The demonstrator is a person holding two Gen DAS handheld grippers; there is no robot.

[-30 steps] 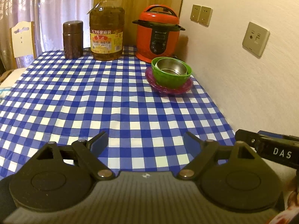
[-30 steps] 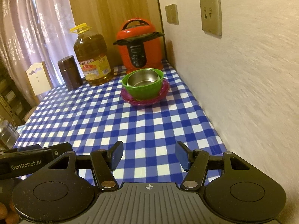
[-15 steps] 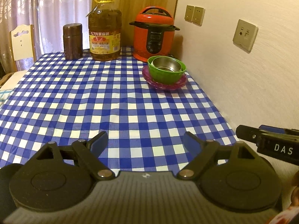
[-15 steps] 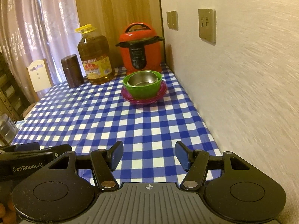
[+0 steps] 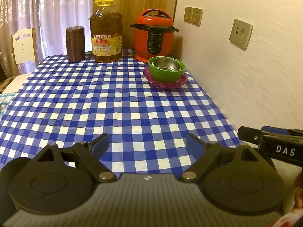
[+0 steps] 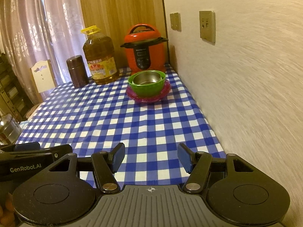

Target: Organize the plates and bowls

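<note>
**A:** What changed in the last second?

**B:** Both my hands have pulled back from the stack. It sat larger and closer in both wrist views a second ago; now it's well apart from my fingers, far side of the blue-and-white checked tablecloth (image 5: pixel 117 102). Nothing on the table moved.

**A:** Stack state?

**B:** Small stainless steel bowl (image 5: pixel 166 64) nested in the green plastic bowl (image 5: pixel 166 73), which sits on the translucent purple scalloped plates (image 5: pixel 164 82). Looks like more than one purple plate, but the edges blur, so I won't swear to the count. The stack stands just in front of the red electric pressure cooker (image 5: pixel 153 36), close to the wall.

**A:** Fingers?

**B:** Left gripper (image 5: pixel 147 143): jaws spread wide, nothing between them. Right gripper (image 6: pixel 151 158): also apart, empty, only cloth showing in the gap.

**A:** So the task?

**B:** My read: the nesting is done and this is the retreat. No loose plates or bowls in either view.

**A:** Any readable text?

**B:** "DAS" on the side of the right gripper, seen from the left wrist. "GenRobot.AI" on the left one, seen from the right wrist. The big amber cooking-oil jug with yellow cap (image 5: pixel 106 32) reads "5.7" plus Chinese characters I can't resolve. Cooker panel print is too small. The dark brown cylindrical canister (image 5: pixel 75 44) shows no label.
</note>
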